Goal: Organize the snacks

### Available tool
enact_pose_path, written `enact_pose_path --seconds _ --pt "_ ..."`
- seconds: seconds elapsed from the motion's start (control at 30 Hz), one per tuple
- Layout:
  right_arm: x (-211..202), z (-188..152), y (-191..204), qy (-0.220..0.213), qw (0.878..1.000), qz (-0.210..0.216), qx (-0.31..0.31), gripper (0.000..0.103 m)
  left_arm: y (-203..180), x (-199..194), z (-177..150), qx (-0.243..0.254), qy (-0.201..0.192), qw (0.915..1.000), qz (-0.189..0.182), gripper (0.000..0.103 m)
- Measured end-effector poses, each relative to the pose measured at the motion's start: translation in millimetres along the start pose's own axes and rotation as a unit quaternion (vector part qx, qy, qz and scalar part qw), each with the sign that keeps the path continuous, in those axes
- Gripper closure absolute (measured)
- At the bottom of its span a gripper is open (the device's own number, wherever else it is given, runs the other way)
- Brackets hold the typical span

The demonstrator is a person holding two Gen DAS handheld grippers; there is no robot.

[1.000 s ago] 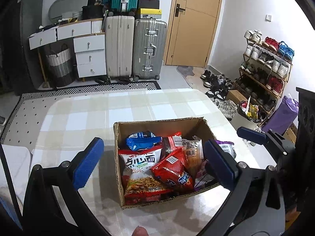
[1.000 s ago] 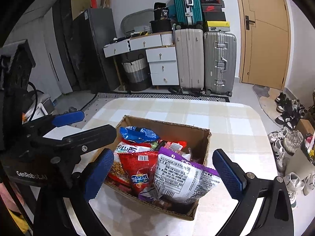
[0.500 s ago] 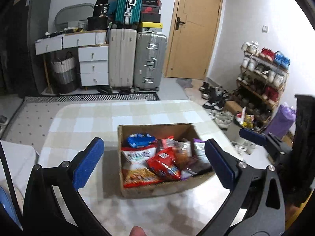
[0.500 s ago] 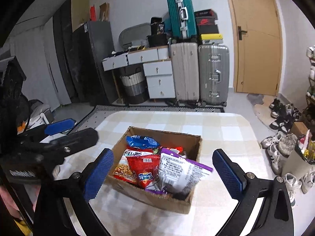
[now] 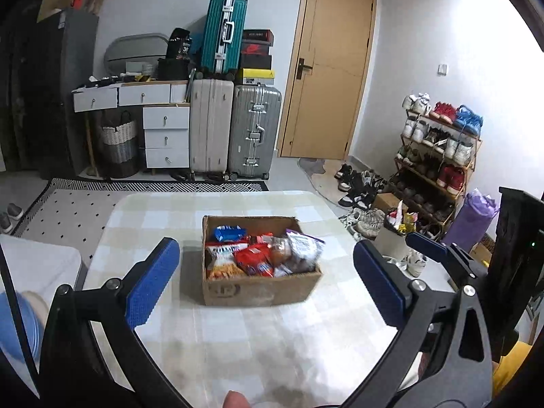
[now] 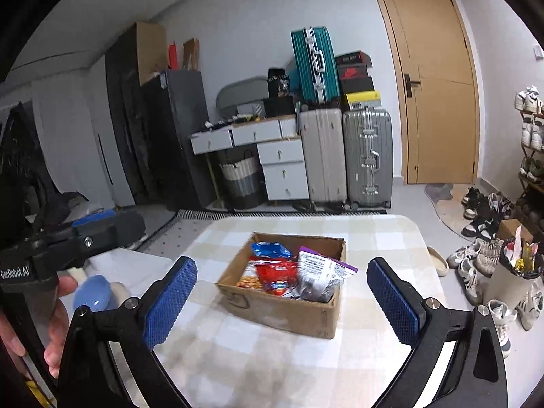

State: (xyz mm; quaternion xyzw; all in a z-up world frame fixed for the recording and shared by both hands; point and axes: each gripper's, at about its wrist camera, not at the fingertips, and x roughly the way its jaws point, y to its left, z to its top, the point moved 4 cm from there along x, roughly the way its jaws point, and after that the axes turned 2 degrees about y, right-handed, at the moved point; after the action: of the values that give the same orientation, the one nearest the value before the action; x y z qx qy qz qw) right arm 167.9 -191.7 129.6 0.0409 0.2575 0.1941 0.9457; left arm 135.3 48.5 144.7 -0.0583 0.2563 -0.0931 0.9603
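Both grippers have pulled back and up since a second ago: the cardboard box (image 5: 260, 273) sat large between the pads then, now it reads smaller and further off in both views, with more tabletop in front of it. Box contents look unchanged.

Left gripper (image 5: 267, 278): jaws wide apart, nothing between the blue pads (image 5: 151, 284), hovering over the checked table (image 5: 238, 346), aimed roughly square at the box's near wall. Right gripper (image 6: 282, 301): also spread wide, empty, held above the table's near edge and looking at the box from its right corner.

Box stands mid-table, open top, full of snack packs: blue pack (image 5: 228, 233) at the back left, red bag (image 5: 253, 261) mid-front, orange noodle bag (image 5: 221, 268) front left, purple-edged bag (image 5: 302, 248) propped up on the right side.

View differences:
- Right wrist view shows the person's hand (image 6: 56, 319) wrapped on the left gripper's handle at the left edge, plus a blue slipper (image 6: 92, 294) on the floor beside it. It also shows the purple-edged bag's white label panel face-on.
- Left wrist view shows the right gripper's blue fingertip (image 5: 426, 243) poking in at the right, the full shoe rack (image 5: 438, 149) along the right wall, and a fingertip (image 5: 236, 400) at the bottom edge.
- Both show the suitcases (image 5: 234, 125) and the door (image 5: 328, 78) behind the table.
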Motion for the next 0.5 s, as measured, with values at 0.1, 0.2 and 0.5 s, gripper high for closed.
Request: enact_pose_path --seconds 0.1,0.2,0.5 --pt "-32.7 -5.7 12.3 -0.007 1.0 0.006 -0.003 0.001 -8.2 -40.9 -14.1 -0.013 0.0 0.9999 -0.003 0.001" --pt "-66.2 -15.9 26.5 -0.014 1.0 0.005 -0.01 0.001 -16.7 -76.9 -32.6 -0.014 -0.002 0.9999 -0.005 0.001" --pt "-129.5 -56.3 50.9 -0.04 0.999 0.009 -0.001 0.001 -30.3 -164.6 -94.7 -0.007 -0.039 0.9986 0.036 0.001"
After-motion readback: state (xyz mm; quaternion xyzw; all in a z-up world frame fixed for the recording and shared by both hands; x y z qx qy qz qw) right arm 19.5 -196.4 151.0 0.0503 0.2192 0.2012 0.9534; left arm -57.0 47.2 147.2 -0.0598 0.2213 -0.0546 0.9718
